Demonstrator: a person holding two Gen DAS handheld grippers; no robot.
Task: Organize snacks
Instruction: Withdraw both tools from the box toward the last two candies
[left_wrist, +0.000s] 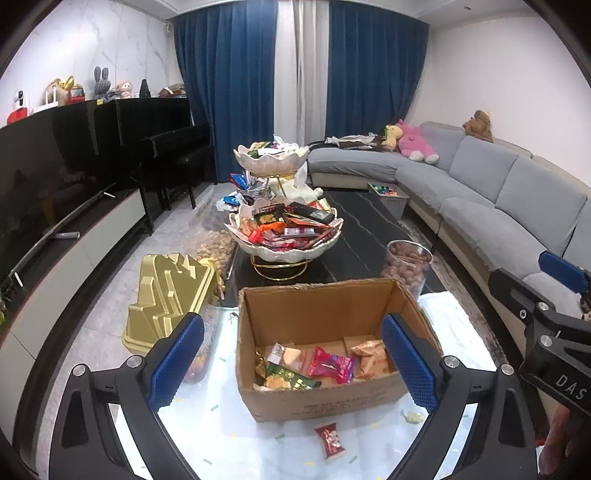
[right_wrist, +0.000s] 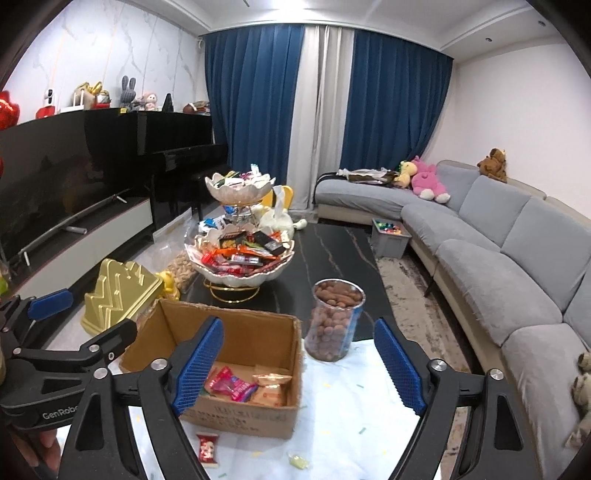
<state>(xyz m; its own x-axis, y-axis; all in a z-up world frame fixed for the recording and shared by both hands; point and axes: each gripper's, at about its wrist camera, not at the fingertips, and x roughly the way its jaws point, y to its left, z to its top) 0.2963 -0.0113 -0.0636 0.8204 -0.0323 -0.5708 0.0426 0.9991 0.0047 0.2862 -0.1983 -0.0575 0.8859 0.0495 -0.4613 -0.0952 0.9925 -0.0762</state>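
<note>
Left gripper (left_wrist: 291, 363) and right gripper (right_wrist: 299, 363) both gape wide with nothing between the pads; "GenRobo", cut off, reads on the left gripper's body in the right view, "DAS" on the right gripper's in the left. Red snack packet (left_wrist: 330, 442) and a small yellow candy (left_wrist: 525, 417) lie on the white-covered table (left_wrist: 229, 398) just before the cardboard box (left_wrist: 317, 391), which holds more packets, box print unreadable. Beyond: nut jar (right_wrist: 334, 317), tiered snack bowl (right_wrist: 240, 254) on dark tabletop, grey sofa (right_wrist: 517, 251), blue curtains (right_wrist: 251, 103).

Materials we see on the table

Matt corrugated cardboard box (left_wrist: 325, 391) at six o'clock; glossy foil-like snack packets (left_wrist: 332, 365) inside; the shiny gold tray (left_wrist: 166, 295), at nine, is perhaps plastic.
</note>
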